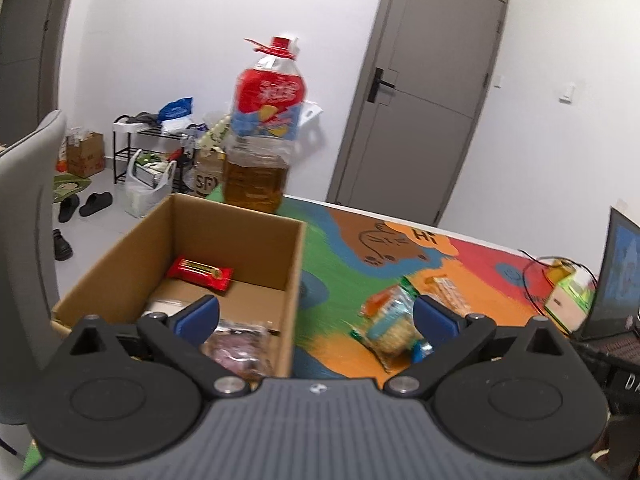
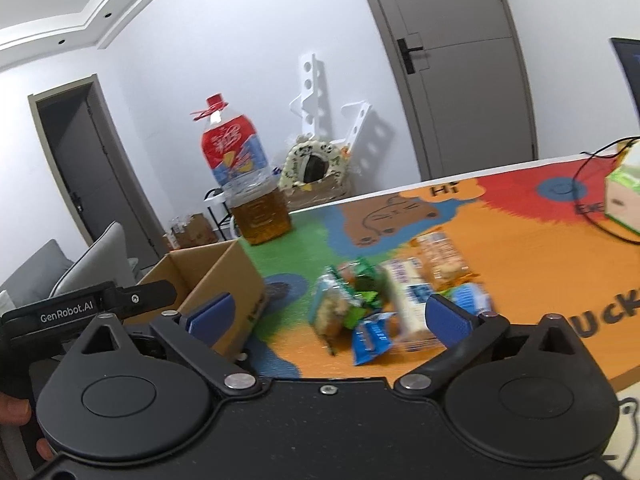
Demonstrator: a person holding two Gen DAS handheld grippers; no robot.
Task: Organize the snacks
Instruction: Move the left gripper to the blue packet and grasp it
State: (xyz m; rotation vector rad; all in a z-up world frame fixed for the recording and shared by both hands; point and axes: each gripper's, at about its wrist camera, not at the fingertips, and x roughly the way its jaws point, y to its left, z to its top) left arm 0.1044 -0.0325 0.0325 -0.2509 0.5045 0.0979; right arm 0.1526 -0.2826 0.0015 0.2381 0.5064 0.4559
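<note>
Both grippers, left point(image 1: 316, 316) and right point(image 2: 327, 314), gape empty above the colourful mat point(image 1: 472, 268). Beyond lie loose crinkly snack packets point(image 2: 384, 296) (blurred); a red wrapped bar point(image 1: 200, 274) sits inside the brown cardboard box point(image 1: 294, 280).

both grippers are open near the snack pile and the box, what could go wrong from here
1. The snack packets lie overlapped in a loose pile, so the right gripper may pinch two at once.
2. The tall oil bottle stands just behind the cardboard box; a wide swing could knock it.
</note>
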